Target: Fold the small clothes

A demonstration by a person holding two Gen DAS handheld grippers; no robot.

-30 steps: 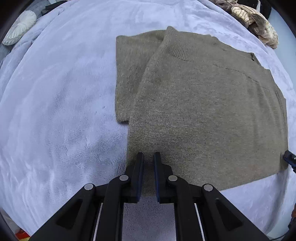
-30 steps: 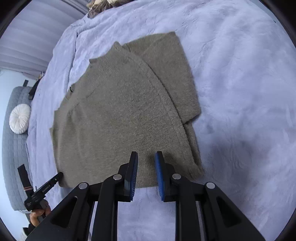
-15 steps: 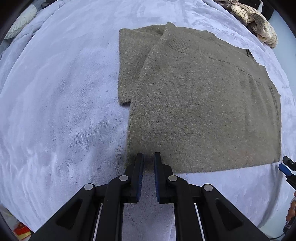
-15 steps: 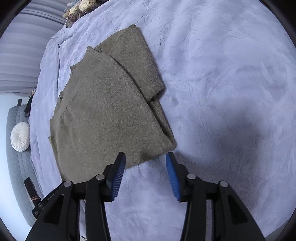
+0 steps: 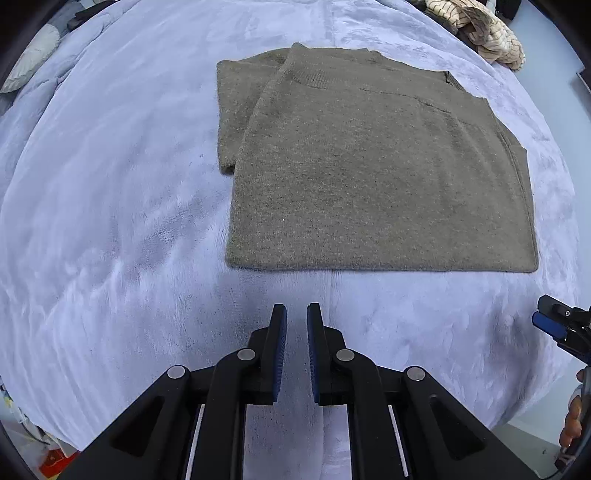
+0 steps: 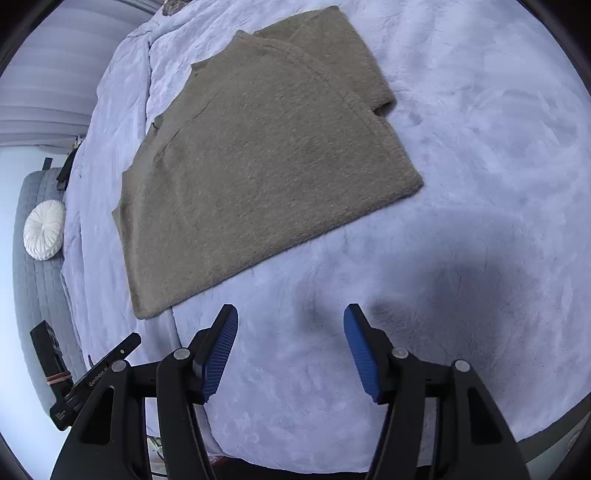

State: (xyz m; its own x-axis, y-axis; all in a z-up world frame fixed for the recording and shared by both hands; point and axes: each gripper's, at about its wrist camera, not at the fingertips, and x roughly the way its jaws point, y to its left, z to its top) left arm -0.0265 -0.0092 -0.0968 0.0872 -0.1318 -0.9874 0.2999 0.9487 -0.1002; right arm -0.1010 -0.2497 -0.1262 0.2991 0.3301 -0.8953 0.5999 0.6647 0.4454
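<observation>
Fingers of the left gripper (image 5: pixel 296 314), black with blue ribbed pads, stood parallel with only a narrow slit between them, nothing held, above the pale lavender plush blanket (image 5: pixel 110 221). The right gripper (image 6: pixel 290 314) had its blue pads spread wide apart, empty too, hovering over the same blanket, where a dark shadow lay toward two o'clock of its tips.

In the left wrist view the olive-brown knitted sweater (image 5: pixel 369 177) lay flat at twelve o'clock of the fingertips, its straight hem apart from them, with bare blanket between. One sleeve was folded across under the body and showed at about eleven o'clock; the ribbed collar sat at the far edge. In the right wrist view the sweater reached from eleven to twelve o'clock, its near corner just beyond the left pad.

Farther out, a heap of cream striped fabric (image 5: pixel 487 33) rested at one o'clock in the left wrist view. A round white pleated cushion (image 6: pixel 44 229) lay on a grey quilted surface (image 6: pixel 33 295) at nine o'clock in the right wrist view.
</observation>
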